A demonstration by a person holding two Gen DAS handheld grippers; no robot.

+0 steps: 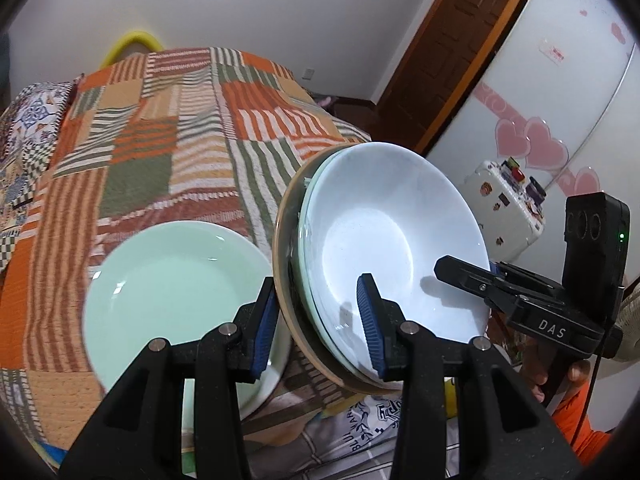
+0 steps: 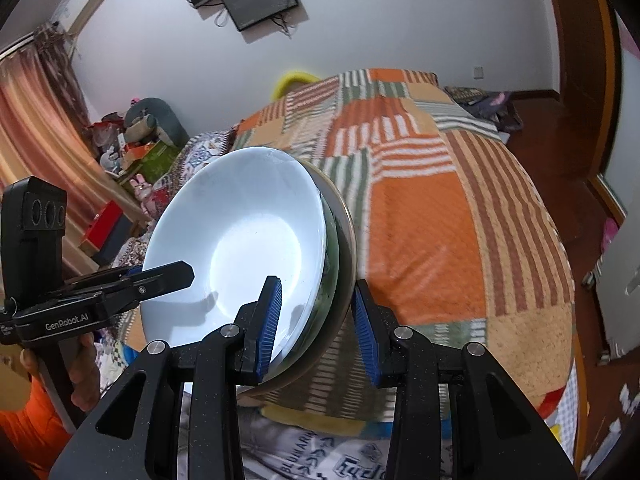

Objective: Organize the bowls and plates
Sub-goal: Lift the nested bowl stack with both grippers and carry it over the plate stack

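Plates are hanging in the air over the bed [image 1: 168, 128], a stack [image 1: 384, 248] of them tilted steeply, gripped at once from both sides. The left tongs [image 1: 320, 320] are pinching the stack's lower rim, one blue pad pressing on the tan back of the outermost plate [image 1: 282, 264] and the other pad lying against the white face of the front plate [image 1: 400, 240]. The right tongs [image 2: 316, 320] are pinching the opposite edge of the same stack [image 2: 256, 248] in the same way, one pad on the white face and the other behind the tan rim [image 2: 347, 240]. Between the white plate and the tan one, a clear glassy rim [image 1: 310, 248] is showing. A separate pale green plate [image 1: 172, 292] is lying flat on the bed's orange, green and cream patchwork quilt [image 2: 440, 208], just beside the lifted stack and apart from it. An orange sleeve [image 1: 588, 428] and a hand [image 2: 86, 368] are showing behind each handle.
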